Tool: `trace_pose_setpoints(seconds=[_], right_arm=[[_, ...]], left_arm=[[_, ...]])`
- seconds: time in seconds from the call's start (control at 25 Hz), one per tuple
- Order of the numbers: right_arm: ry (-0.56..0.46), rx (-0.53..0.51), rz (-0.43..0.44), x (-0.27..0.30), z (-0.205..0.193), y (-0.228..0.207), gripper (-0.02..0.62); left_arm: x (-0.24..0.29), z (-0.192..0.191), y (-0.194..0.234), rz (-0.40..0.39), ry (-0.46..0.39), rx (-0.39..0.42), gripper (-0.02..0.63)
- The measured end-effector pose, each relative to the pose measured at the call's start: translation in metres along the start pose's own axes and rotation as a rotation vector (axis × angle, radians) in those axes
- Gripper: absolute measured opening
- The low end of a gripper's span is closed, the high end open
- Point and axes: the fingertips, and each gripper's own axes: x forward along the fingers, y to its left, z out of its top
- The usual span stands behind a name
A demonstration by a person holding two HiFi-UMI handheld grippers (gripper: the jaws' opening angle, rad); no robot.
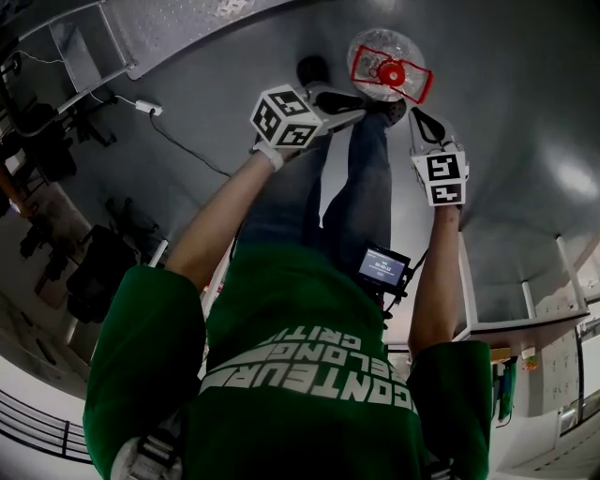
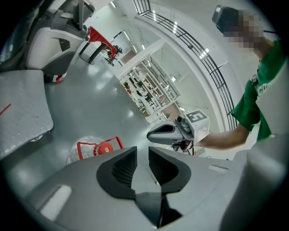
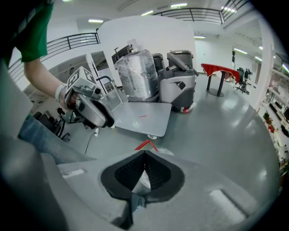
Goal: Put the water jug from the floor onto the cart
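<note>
Task barely begun: clear plastic water jug with red cap and handle (image 1: 386, 64) stands on the grey floor (image 1: 497, 84), ungrasped, apart from the flat grey platform cart (image 3: 135, 118). Left gripper (image 2: 142, 151) jaws slightly parted, empty; right gripper (image 3: 144, 154) jaws closed, empty. Grasping, lifting and placing remain.

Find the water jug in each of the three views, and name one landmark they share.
Head view: water jug top centre, on the floor.
Left gripper view: lower left, on the floor.
Right gripper view: centre, mostly hidden behind the right gripper; only its red handle shows.
Shared landmark: the cart, its grey deck visible in all three views.
</note>
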Motion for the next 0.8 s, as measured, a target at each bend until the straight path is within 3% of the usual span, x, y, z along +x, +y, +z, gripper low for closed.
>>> trace_pose_setpoints(seconds=[0.24,0.68,0.8], right_arm=[[0.040,-0.010,0.001,0.048,-0.025,-0.009,-0.006],[0.068,-0.037,-0.074,0.100,-0.037,-0.029,0.000],[0.095,-0.058,-0.086,0.111,-0.049,-0.030,0.040]], left_arm=[[0.031,-0.007,0.057,0.057,-0.046,-0.055,0.094],[0.087,-0.046,0.122,0.104,0.034,-0.116,0.091],[0.097,-0.052,0.135,0.136,0.028,-0.147,0.089]])
